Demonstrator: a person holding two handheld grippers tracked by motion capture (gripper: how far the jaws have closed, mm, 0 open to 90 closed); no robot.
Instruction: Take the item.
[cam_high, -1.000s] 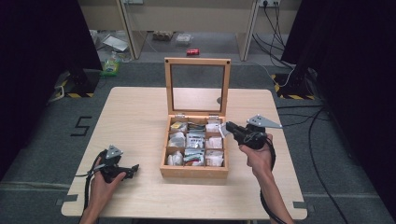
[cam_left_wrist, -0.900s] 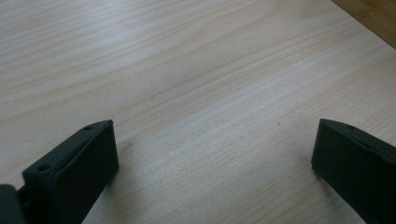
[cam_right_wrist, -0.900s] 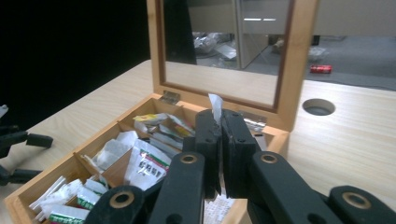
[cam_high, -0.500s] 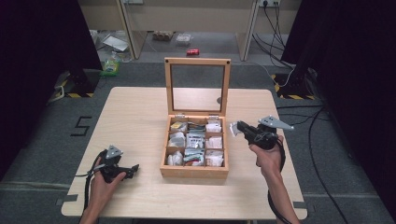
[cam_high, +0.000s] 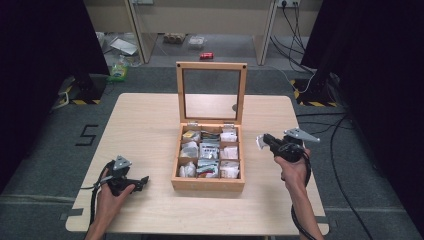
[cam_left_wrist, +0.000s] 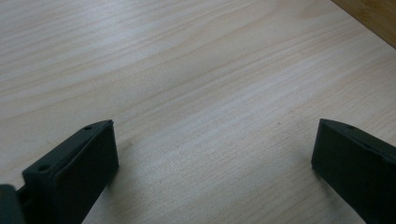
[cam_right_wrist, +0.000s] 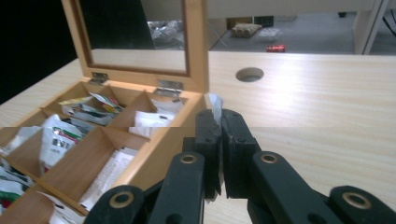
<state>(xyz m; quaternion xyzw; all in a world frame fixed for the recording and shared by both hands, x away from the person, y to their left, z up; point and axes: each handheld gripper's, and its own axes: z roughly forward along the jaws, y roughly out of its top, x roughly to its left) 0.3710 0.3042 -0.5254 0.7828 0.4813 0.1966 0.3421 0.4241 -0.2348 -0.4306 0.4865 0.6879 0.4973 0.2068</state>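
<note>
Right gripper (cam_right_wrist: 220, 133): jaws pressed together on a thin white sachet (cam_right_wrist: 215, 108), whose top edge sticks up above the jaw tips in the right gripper view. In the high view the right gripper (cam_high: 262, 141) hangs over the table at about 3 o'clock from the wooden box, just off its right wall, with the sachet (cam_high: 260, 142) as a pale flap at the jaw tips, pointing toward 9 o'clock.

Sachet against the tool: pinched flat between the two pads, upright, its lower part hidden by the jaws.

Wooden box (cam_high: 208, 184): in the middle of the table, lid (cam_high: 211, 65) standing upright at its 12 o'clock edge. In the right gripper view the wooden box (cam_right_wrist: 154, 154) lies at 9 to 10 o'clock from the jaws, near them; its compartments hold more packets (cam_right_wrist: 56, 137).

Left gripper (cam_high: 144, 180): held low over the table at about 8 o'clock from the box, well apart from it, pointing toward 3 o'clock. In the left gripper view the jaws stand wide apart with only bare tabletop between them.

Table (cam_high: 145, 125): light wood; a round hole (cam_right_wrist: 249, 74) lies at 12 o'clock beyond the right jaws.
</note>
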